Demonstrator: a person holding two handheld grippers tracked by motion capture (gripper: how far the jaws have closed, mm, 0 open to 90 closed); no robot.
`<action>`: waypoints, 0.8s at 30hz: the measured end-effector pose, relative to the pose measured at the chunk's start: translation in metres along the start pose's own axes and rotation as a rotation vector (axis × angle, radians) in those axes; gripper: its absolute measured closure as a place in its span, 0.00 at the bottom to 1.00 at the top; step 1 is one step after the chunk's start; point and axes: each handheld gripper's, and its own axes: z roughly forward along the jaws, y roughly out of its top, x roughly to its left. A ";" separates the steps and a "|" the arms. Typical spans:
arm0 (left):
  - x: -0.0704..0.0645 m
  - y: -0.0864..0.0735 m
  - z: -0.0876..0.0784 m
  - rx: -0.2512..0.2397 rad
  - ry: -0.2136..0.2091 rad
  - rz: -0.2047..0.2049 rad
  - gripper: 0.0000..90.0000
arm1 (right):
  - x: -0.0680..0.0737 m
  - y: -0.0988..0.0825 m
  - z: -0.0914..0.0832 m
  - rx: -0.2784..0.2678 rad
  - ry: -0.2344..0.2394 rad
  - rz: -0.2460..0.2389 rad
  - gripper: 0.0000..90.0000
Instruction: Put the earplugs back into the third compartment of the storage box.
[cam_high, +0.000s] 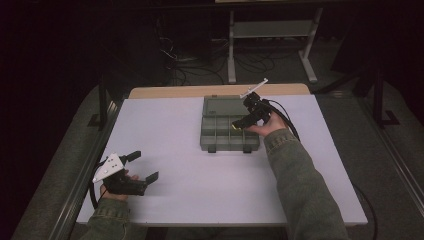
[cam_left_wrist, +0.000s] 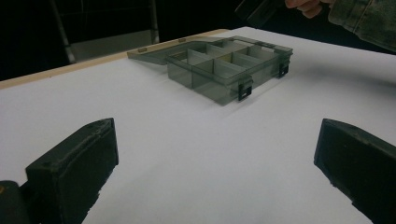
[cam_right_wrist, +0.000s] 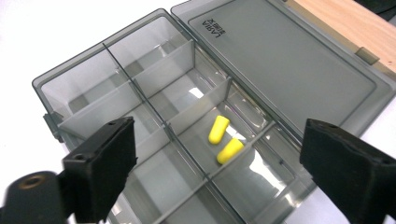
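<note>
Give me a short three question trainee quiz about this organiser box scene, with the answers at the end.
1. True or false: the organiser box has its lid shut.
2. How many yellow earplugs lie in the box?
3. The right hand-held gripper is: A shut on an earplug, B open above the box, C resting on the table.

Key: 1 false, the lid lies open. 2 two, in one compartment. 3 B.

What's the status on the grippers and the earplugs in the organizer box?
Right gripper open over the organizer box, fingers empty. Left gripper open, resting by the table edge. Two yellow earplugs in one compartment. Nothing in the way.
</note>
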 end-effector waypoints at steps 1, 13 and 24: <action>0.000 0.000 0.000 -0.001 0.000 0.000 0.00 | 0.000 -0.001 -0.002 -0.005 0.000 0.001 0.08; 0.000 0.000 0.000 0.003 0.002 0.001 0.00 | 0.008 -0.018 -0.029 -0.090 0.017 -0.006 0.06; 0.000 0.000 0.000 0.001 0.003 0.000 0.00 | 0.017 -0.038 -0.047 -0.136 0.016 -0.008 0.06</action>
